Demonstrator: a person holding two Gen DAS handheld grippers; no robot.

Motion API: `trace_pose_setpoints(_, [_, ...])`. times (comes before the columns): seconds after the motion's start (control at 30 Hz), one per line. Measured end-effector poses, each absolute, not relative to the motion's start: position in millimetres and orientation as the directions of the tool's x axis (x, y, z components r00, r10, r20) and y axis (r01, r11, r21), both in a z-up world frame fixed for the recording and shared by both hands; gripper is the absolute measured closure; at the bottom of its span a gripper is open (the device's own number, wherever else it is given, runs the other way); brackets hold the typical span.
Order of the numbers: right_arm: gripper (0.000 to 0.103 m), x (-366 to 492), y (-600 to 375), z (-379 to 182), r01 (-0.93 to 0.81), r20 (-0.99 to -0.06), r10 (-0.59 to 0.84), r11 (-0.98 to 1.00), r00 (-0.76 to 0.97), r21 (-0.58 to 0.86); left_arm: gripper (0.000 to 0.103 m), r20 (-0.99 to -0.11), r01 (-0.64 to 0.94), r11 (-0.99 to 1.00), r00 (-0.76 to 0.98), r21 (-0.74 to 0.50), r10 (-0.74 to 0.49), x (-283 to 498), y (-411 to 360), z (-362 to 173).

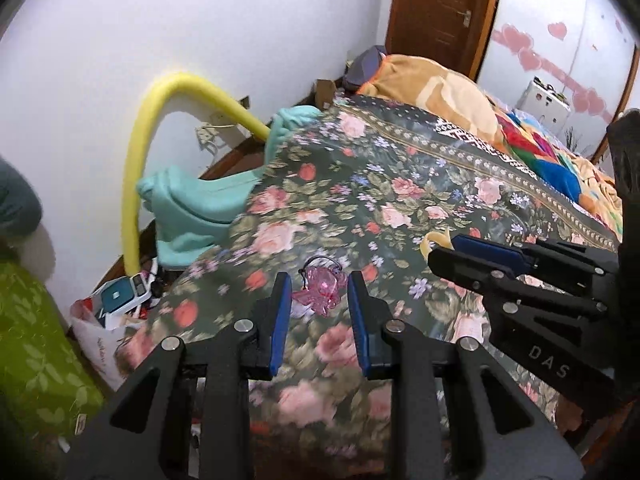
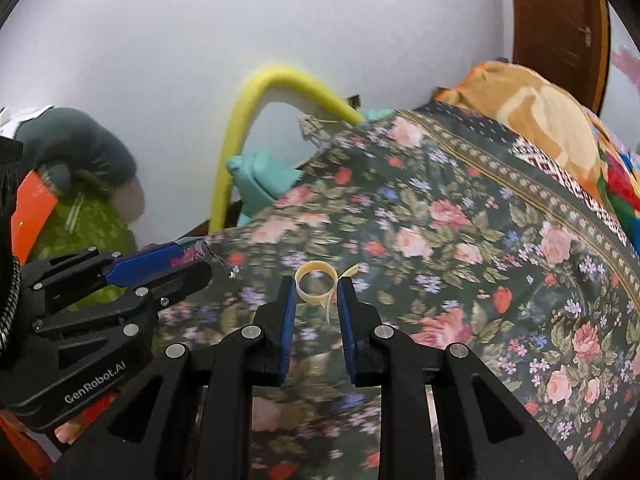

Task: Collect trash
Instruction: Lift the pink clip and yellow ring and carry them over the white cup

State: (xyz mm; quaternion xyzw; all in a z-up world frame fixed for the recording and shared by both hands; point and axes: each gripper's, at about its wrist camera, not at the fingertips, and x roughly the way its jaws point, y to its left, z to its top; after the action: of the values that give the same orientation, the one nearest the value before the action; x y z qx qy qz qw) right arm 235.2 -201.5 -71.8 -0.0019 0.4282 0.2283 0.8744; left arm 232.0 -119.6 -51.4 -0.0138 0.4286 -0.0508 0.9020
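My left gripper [image 1: 320, 284] has its blue-padded jaws clamped on a crumpled pink translucent plastic wrapper [image 1: 322, 290] with a thin dark string at its top, and the wrapper hangs between the fingertips above the bed. From the right wrist view I can see the same pink piece pinched at the tip of that gripper [image 2: 192, 258], with the string trailing off it. My right gripper [image 2: 318, 290] is clenched on a curled pale yellow strip of peel or tape [image 2: 316, 284], whose loop stands up just past the pads while a loose end drops between them. From the left wrist view only a yellow end of that strip [image 1: 436, 240] shows beyond the right gripper's [image 1: 442, 246] tips. Both pieces of trash are held over a dark green bedspread with pink roses [image 1: 360, 184]. Beyond it lie an orange blanket [image 1: 436, 80] and, off the bed's far edge, a turquoise cloth [image 1: 192, 208] under a bent yellow foam tube [image 1: 160, 100] against the white wall [image 1: 120, 40]. A brown wooden door [image 1: 436, 8] stands behind the bed.
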Motion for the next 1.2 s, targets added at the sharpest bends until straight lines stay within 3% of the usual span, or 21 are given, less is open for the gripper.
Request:
trace_pose_setpoints(0.7, [0.084,127,-62,-43,-0.628,-0.73,0.523,0.76,0.44,0.167,0.075,-0.787,-0.208,0.973,0.614,-0.096,0.054,82,28,-49])
trace_pose_setpoints(1.2, [0.084,61,31,-74,-0.746,-0.789,0.55,0.638,0.272,0.188,0.075,-0.838,-0.362,0.923,0.538,-0.129,0.093,-4,108,-87])
